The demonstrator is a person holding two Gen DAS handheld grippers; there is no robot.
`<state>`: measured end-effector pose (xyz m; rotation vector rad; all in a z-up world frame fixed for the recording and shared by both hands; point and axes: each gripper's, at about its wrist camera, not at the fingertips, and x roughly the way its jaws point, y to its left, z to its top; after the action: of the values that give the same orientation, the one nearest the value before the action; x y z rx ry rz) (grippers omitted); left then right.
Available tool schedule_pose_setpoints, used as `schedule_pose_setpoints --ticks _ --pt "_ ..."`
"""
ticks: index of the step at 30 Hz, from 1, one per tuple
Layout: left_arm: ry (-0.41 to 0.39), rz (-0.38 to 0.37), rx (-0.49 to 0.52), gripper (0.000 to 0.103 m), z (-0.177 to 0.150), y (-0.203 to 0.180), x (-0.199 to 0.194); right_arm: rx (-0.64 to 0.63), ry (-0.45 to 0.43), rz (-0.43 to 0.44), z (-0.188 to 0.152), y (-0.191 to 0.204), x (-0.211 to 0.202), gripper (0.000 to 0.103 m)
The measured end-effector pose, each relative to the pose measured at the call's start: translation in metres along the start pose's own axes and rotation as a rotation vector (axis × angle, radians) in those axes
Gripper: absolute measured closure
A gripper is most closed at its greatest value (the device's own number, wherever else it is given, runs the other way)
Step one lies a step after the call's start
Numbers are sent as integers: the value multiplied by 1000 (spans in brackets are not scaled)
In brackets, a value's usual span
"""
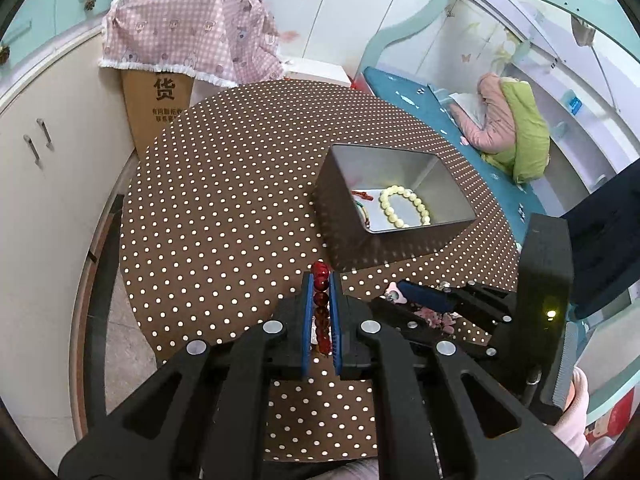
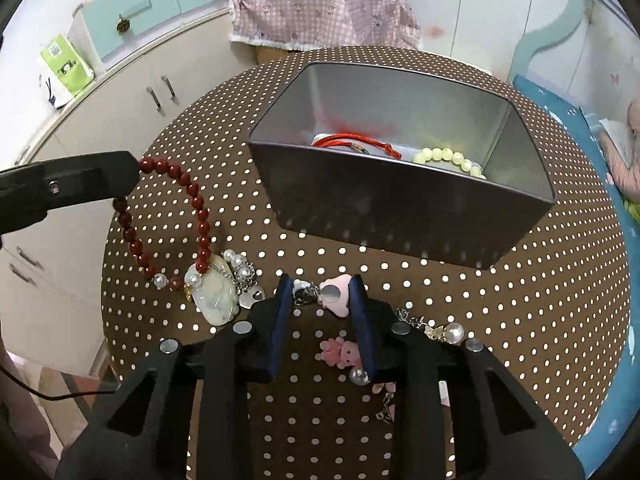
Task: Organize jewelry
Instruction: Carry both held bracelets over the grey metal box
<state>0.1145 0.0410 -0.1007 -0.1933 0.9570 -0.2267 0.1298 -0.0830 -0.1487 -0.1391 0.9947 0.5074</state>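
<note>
My left gripper (image 1: 320,280) is shut on a dark red bead bracelet (image 1: 320,269). In the right wrist view the left gripper (image 2: 132,168) holds one end of the bracelet (image 2: 200,216) up, while its pale jade pendant (image 2: 216,296) rests on the table. My right gripper (image 2: 320,280) points down at the table, its jaws open around a pink charm with a silver disc (image 2: 338,294) that lies on the cloth. Beyond stands an open grey tin box (image 2: 400,208) holding a cream bead bracelet (image 2: 448,158) and a red cord bracelet (image 2: 352,142).
The round table (image 2: 520,320) has a brown polka-dot cloth. More jewelry lies near my right gripper: a pink bear charm (image 2: 340,354), clear beads on a chain (image 2: 444,332), pearls with a silver heart (image 2: 246,280). White cabinets stand left, a blue bed right.
</note>
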Motion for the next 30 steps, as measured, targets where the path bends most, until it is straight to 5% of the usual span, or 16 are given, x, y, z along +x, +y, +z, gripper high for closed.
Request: schedule_pose_setpoints --ticks 30 --pt "-18 -55 2 95 10 5 6 -11 -5 -55 7 4 -12 76"
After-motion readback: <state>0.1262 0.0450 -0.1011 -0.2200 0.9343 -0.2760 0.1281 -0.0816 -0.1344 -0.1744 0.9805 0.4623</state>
